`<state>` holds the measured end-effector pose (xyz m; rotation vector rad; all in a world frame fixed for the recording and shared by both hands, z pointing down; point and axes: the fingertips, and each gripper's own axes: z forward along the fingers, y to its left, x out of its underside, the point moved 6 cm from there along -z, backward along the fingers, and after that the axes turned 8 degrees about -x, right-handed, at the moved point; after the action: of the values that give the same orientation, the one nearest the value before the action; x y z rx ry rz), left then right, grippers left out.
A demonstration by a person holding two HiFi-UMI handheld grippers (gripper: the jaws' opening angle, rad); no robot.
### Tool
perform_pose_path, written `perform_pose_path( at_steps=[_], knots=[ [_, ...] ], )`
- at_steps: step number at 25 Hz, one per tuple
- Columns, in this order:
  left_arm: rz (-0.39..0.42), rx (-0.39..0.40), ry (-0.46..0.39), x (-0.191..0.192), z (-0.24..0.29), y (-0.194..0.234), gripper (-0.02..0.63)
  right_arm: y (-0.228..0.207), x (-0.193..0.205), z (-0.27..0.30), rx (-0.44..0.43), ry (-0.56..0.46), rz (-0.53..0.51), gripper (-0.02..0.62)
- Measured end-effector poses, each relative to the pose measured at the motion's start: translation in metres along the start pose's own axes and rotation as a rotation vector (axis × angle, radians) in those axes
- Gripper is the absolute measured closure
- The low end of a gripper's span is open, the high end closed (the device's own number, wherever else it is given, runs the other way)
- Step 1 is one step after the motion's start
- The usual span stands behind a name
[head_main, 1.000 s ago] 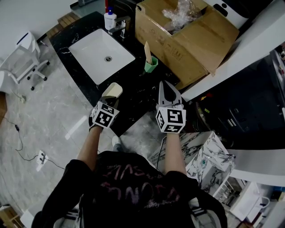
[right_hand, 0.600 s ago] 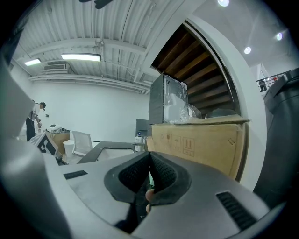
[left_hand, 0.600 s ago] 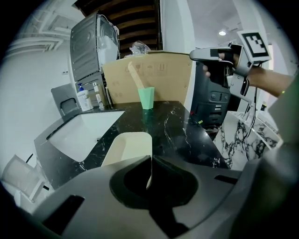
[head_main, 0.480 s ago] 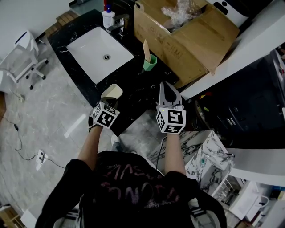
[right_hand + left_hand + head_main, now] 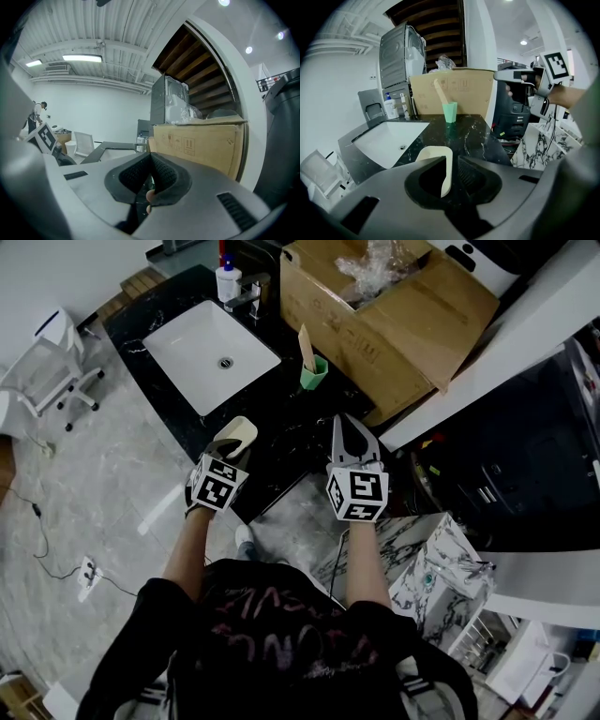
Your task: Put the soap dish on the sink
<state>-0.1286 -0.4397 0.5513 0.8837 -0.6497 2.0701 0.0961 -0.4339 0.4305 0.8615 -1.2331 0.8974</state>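
Observation:
The soap dish [image 5: 237, 433] is a cream oval tray. It hangs over the front edge of the black marble counter [image 5: 281, 432], with my left gripper [image 5: 229, 448] shut on it. In the left gripper view the jaws of the left gripper [image 5: 452, 161] pinch one side wall of the soap dish [image 5: 438, 161], which stands tilted on edge. The white sink basin [image 5: 211, 351] lies ahead and to the left, and shows again as the sink basin [image 5: 389, 139]. My right gripper [image 5: 339, 420] is shut and empty, its tip over the counter's right front; the right gripper [image 5: 151, 163] has its pads touching.
A green cup [image 5: 316, 373] with a wooden stick stands behind the grippers. A large open cardboard box [image 5: 394, 310] fills the counter's right end. A faucet [image 5: 249, 292] and a pump bottle [image 5: 226, 282] stand behind the basin. A white chair [image 5: 47, 357] is on the floor at left.
Almost nothing has changed: both grippers stay where they were, and the left one still holds the soap dish.

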Motion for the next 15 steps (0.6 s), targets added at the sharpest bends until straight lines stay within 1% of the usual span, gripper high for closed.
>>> perform_pose_path(
  at_steps=[3,6,9,13,15],
  knots=[
    [-0.040,-0.026,-0.047,-0.014,-0.014,0.008,0.518,0.001,-0.002,-0.004,-0.004,-0.005,0.000,0.581],
    [-0.060,-0.052,-0.105,-0.029,-0.028,0.013,0.520,0.003,-0.002,-0.007,-0.013,-0.007,0.002,0.581],
    [-0.072,-0.082,-0.158,-0.044,-0.044,0.017,0.537,0.006,-0.002,-0.011,-0.021,-0.008,0.004,0.581],
    [-0.127,-0.117,-0.245,-0.066,-0.068,0.025,0.550,0.007,-0.002,-0.014,-0.035,-0.008,0.010,0.581],
    [-0.132,-0.146,-0.288,-0.076,-0.081,0.029,0.557,0.007,-0.002,-0.016,-0.038,-0.008,0.016,0.581]
  ],
)
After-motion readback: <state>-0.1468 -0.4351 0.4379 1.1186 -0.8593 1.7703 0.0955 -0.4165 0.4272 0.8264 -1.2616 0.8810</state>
